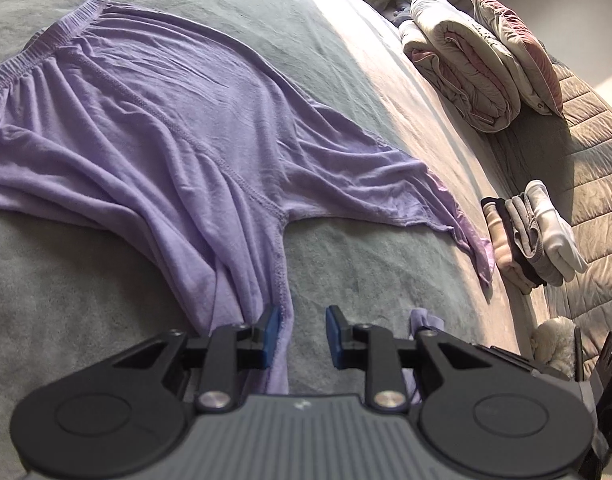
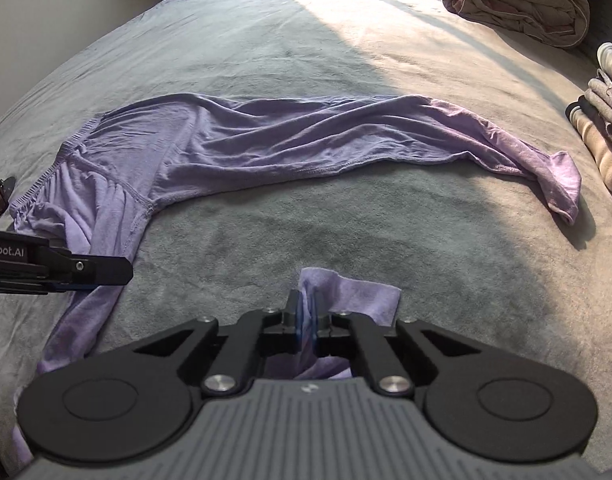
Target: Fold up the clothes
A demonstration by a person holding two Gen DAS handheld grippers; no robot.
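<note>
Lilac pants [image 1: 145,120] lie spread on the grey bed cover [image 1: 346,264], waistband at the far left. One leg stretches right to its cuff [image 2: 558,184]; the other leg runs toward me. My left gripper [image 1: 303,332] is open, its left pad touching the near leg's inner seam, with nothing clamped. It shows from the side in the right wrist view [image 2: 105,272]. My right gripper [image 2: 304,320] is shut on the near leg's cuff [image 2: 358,292], just above the cover. The pants also show in the right wrist view [image 2: 265,140].
A stack of folded clothes [image 1: 530,236] sits at the right edge of the bed. A rolled duvet [image 1: 458,68] and a pillow [image 1: 518,48] lie at the far right. A fluffy white item [image 1: 554,340] is near the right edge.
</note>
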